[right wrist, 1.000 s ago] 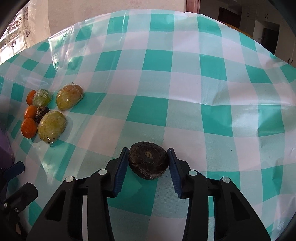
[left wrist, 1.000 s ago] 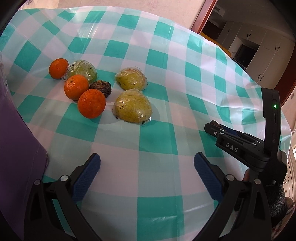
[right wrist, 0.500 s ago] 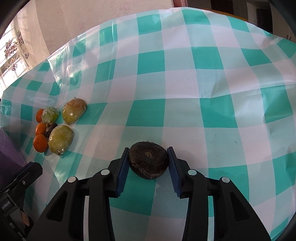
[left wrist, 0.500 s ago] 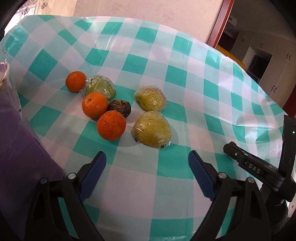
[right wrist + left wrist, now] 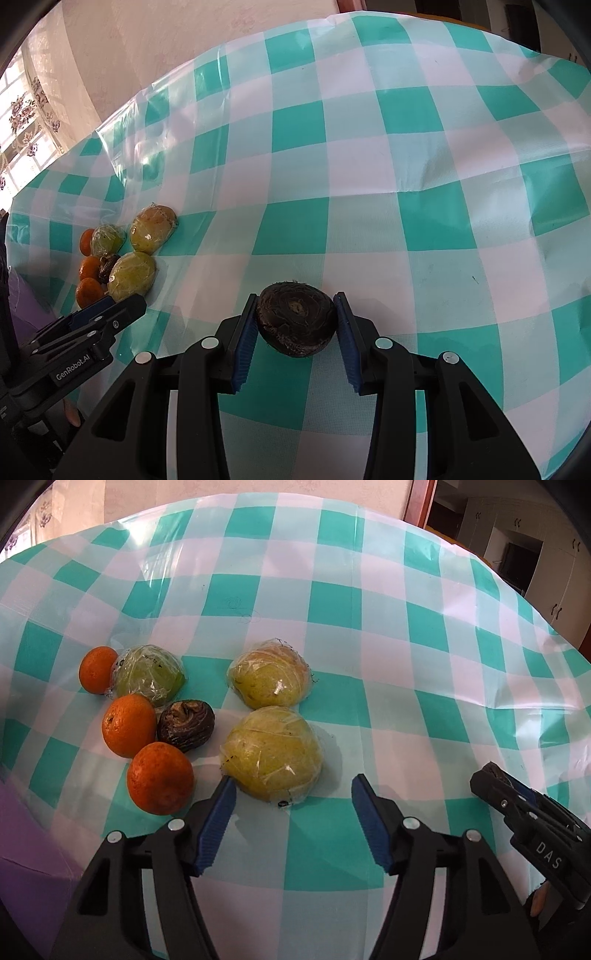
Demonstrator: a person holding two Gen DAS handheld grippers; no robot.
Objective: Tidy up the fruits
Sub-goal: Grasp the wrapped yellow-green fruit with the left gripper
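My left gripper (image 5: 293,794) is open and empty, its fingertips just in front of the nearest wrapped green pear (image 5: 271,753). Behind it lie a second wrapped pear (image 5: 271,677), a third wrapped green fruit (image 5: 149,674), three oranges (image 5: 160,777) (image 5: 129,725) (image 5: 98,669) and a dark brown fruit (image 5: 186,725). My right gripper (image 5: 297,314) is shut on another dark brown fruit (image 5: 297,319) above the cloth. The fruit cluster (image 5: 133,275) sits far left in the right wrist view, with the left gripper (image 5: 110,312) beside it.
The table wears a teal and white checked cloth (image 5: 369,664) under clear plastic. A purple object (image 5: 26,849) stands at the left edge. The right gripper's body (image 5: 535,830) shows at lower right. A doorway and cabinets (image 5: 517,535) lie beyond the far edge.
My left gripper has moved forward toward the fruit cluster, which now sits much nearer its open fingers. My right gripper still holds the dark fruit and has shifted slightly.
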